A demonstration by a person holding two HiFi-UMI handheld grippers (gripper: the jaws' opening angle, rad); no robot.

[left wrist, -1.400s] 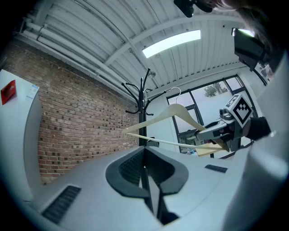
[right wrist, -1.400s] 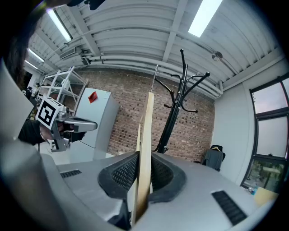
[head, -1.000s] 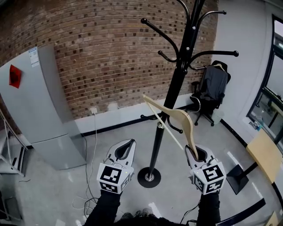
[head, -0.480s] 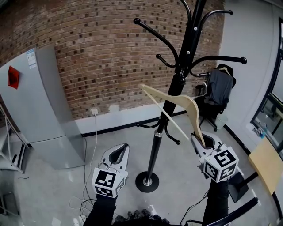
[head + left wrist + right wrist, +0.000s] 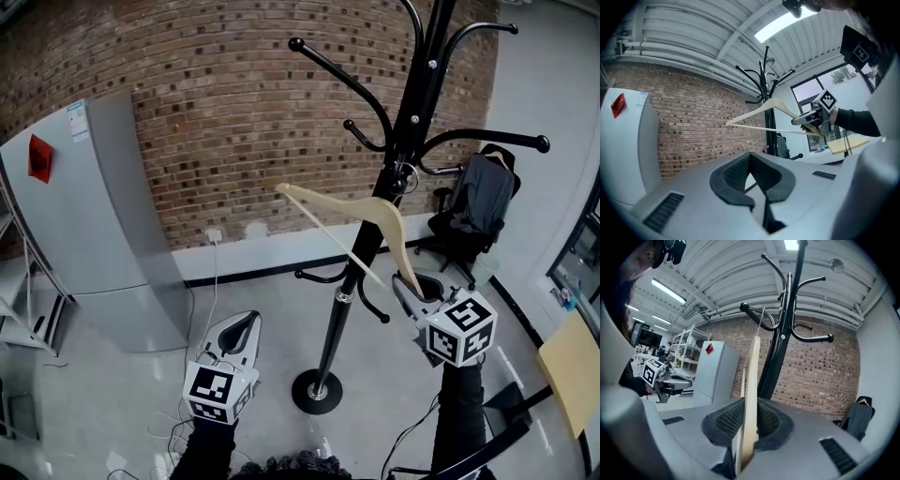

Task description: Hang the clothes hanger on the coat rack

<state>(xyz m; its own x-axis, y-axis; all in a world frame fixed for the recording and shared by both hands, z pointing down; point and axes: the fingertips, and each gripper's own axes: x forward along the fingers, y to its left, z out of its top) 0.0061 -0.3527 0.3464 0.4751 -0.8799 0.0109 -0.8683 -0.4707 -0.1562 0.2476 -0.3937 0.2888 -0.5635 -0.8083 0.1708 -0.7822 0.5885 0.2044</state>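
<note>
A pale wooden clothes hanger (image 5: 361, 216) is held up by one end in my right gripper (image 5: 415, 286), which is shut on it. Its metal hook (image 5: 405, 175) sits right against the pole of the black coat rack (image 5: 375, 220), below the rack's upper arms. In the right gripper view the hanger (image 5: 749, 394) rises edge-on from between the jaws toward the rack (image 5: 780, 341). My left gripper (image 5: 234, 336) hangs low to the left of the rack's base, shut and holding nothing. The left gripper view shows the hanger (image 5: 764, 112) and rack (image 5: 764, 89) ahead.
A grey fridge (image 5: 98, 216) stands against the brick wall at left. A black office chair (image 5: 473, 211) with a dark garment sits behind the rack at right. A wooden desk corner (image 5: 572, 361) lies at far right. Cables trail on the floor (image 5: 202, 309).
My right gripper has lifted the hanger higher and closer to the rack's pole, bringing the hook up under the upper arms. The left gripper has dropped a little lower and left.
</note>
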